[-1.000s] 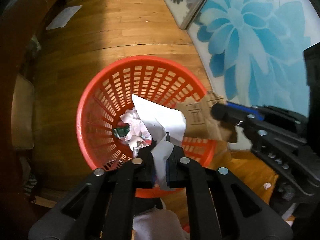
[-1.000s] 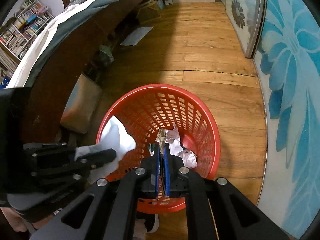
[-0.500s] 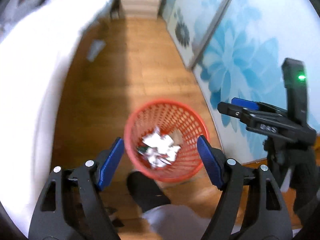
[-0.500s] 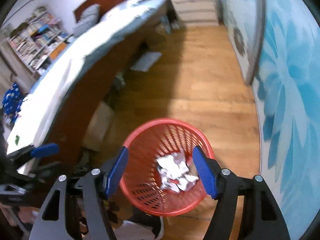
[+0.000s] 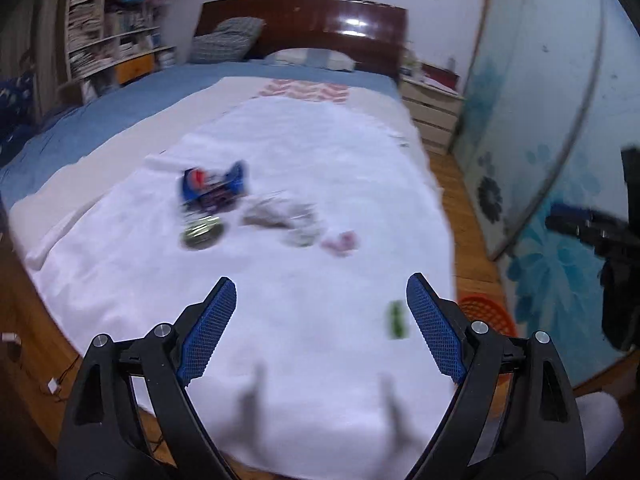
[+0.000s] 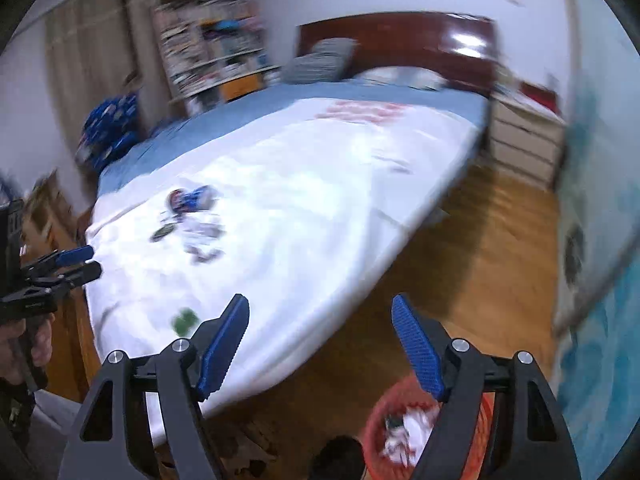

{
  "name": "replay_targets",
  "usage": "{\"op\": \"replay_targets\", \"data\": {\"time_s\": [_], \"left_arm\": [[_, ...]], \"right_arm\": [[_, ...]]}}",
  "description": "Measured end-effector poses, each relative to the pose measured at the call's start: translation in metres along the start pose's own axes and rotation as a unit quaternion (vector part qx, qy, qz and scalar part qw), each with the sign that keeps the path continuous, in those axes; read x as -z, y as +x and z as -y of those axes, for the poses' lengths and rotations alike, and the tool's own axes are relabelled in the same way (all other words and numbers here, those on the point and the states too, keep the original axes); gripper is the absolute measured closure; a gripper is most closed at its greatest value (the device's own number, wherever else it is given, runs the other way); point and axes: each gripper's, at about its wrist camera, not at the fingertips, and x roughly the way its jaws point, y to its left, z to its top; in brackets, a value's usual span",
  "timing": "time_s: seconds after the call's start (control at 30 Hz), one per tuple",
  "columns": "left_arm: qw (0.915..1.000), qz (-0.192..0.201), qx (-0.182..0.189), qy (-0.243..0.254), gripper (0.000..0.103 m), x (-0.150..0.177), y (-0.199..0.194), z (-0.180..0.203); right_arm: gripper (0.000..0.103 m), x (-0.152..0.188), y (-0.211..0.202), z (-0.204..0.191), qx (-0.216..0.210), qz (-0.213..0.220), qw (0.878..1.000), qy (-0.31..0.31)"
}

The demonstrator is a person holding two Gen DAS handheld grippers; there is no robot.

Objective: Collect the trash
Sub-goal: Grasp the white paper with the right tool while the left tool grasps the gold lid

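A bedroom: the white sheet [image 5: 304, 184] covers the bed, wrappers [image 5: 212, 196] scattered mid-sheet; the red basket [image 6: 404, 432] sits on the wooden floor [image 6: 472, 264] beside the bed. Left gripper [image 5: 320, 320] and right gripper [image 6: 320, 340] gape, empty.

- A home bedroom.
- Wide bed with white sheet [image 5: 304, 168] and blue cover filling the centre, dark glossy wooden headboard [image 5: 304, 24] at 12 o'clock.
- Crowded bookshelf [image 5: 108, 24] at 10 o'clock.
- Pale drawer nightstand [image 5: 434, 112] at 2 o'clock.
- Blue flower-patterned sliding doors [image 5: 552, 128] at 3 o'clock, over warm wooden plank floor [image 6: 460, 264].
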Motion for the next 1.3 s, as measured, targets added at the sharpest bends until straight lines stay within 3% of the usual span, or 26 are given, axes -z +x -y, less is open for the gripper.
{"op": "replay_targets", "data": {"time_s": [0.17, 0.3, 0.43, 0.47, 0.5, 0.57, 0.6, 0.73, 0.9, 1.0, 1.13, 1.27, 1.3], "left_arm": [[0.9999, -0.015, 0.000, 0.007, 0.016, 0.002, 0.012, -0.041], [0.9992, -0.006, 0.022, -0.032, 0.016, -0.008, 0.016, -0.071], [0.9974, -0.008, 0.033, -0.064, 0.017, -0.013, 0.020, -0.097], [0.9961, -0.013, 0.042, -0.077, 0.017, -0.013, 0.023, -0.104], [0.9953, -0.015, 0.048, -0.083, 0.017, -0.013, 0.026, -0.109], [0.9950, -0.023, 0.046, -0.086, 0.017, -0.012, 0.033, -0.118], [0.9950, -0.028, 0.042, -0.087, 0.017, -0.013, 0.037, -0.122], [0.9950, -0.032, 0.041, -0.085, 0.017, -0.021, 0.050, -0.126], [0.9933, -0.057, 0.024, -0.098, 0.016, -0.037, 0.093, -0.129], [0.9920, -0.084, 0.001, -0.094, 0.016, -0.046, 0.121, -0.123], [0.9843, -0.146, -0.052, -0.085, 0.016, -0.053, 0.163, -0.116], [0.9790, -0.167, -0.094, -0.069, 0.017, -0.058, 0.176, -0.112], [0.9785, -0.166, -0.101, -0.070, 0.025, -0.058, 0.175, -0.111]], "right_arm": [[0.024, -0.061, 0.082, -0.101, -0.027, -0.020, 0.996, -0.080], [0.025, -0.096, 0.152, -0.162, -0.030, -0.042, 0.991, -0.124], [0.025, -0.112, 0.236, -0.197, -0.016, -0.125, 0.986, -0.109], [0.028, -0.111, 0.249, -0.197, -0.013, -0.139, 0.985, -0.102], [0.044, -0.111, 0.260, -0.199, -0.009, -0.151, 0.984, -0.096], [0.050, -0.105, 0.273, -0.197, -0.001, -0.164, 0.983, -0.087], [0.058, -0.105, 0.273, -0.197, -0.002, -0.162, 0.983, -0.084], [0.064, -0.104, 0.253, -0.194, -0.032, -0.147, 0.986, -0.074], [0.064, -0.109, 0.187, -0.178, -0.059, -0.047, 0.997, -0.030], [0.064, -0.104, 0.145, -0.158, -0.094, -0.008, 0.995, 0.026], [0.064, -0.078, 0.112, -0.134, -0.111, 0.005, 0.992, 0.063], [0.064, -0.055, 0.102, -0.114, -0.104, -0.009, 0.992, 0.077], [0.064, -0.055, 0.102, -0.112, -0.101, -0.008, 0.992, 0.073]]}}
